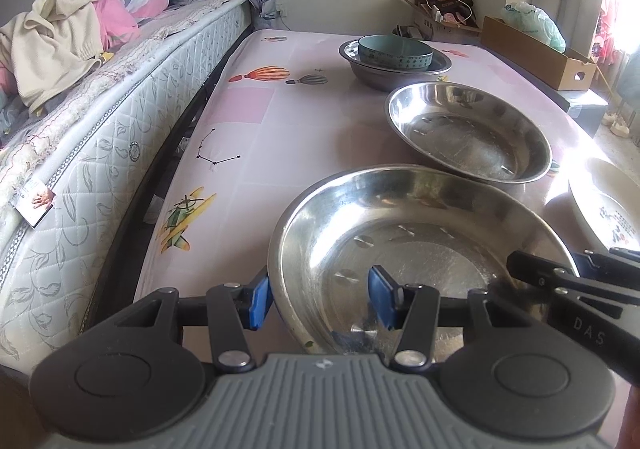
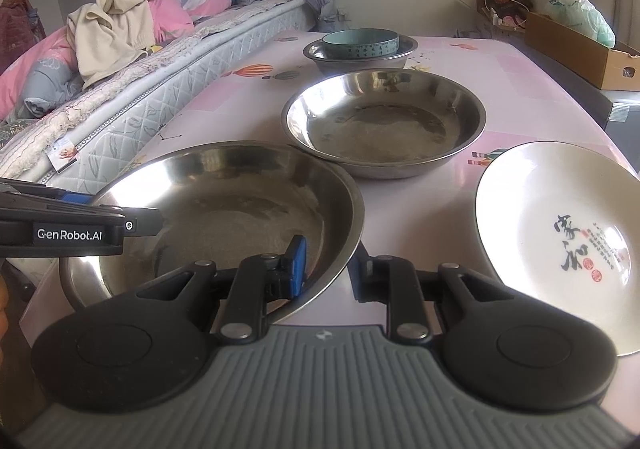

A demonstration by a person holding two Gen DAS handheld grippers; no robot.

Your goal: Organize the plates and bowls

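Left gripper (image 1: 318, 301) is seen straddling the near steel basin (image 1: 404, 245) rim at the table (image 1: 280, 121) near edge; pads are set apart from it, nothing clamped. Three steel basins are counted, one teal bowl (image 1: 394, 53) nested in the farthest.

Right gripper (image 2: 330, 269) is clenched on the same basin's rim. One white plate (image 2: 560, 233) is placed at the right edge.
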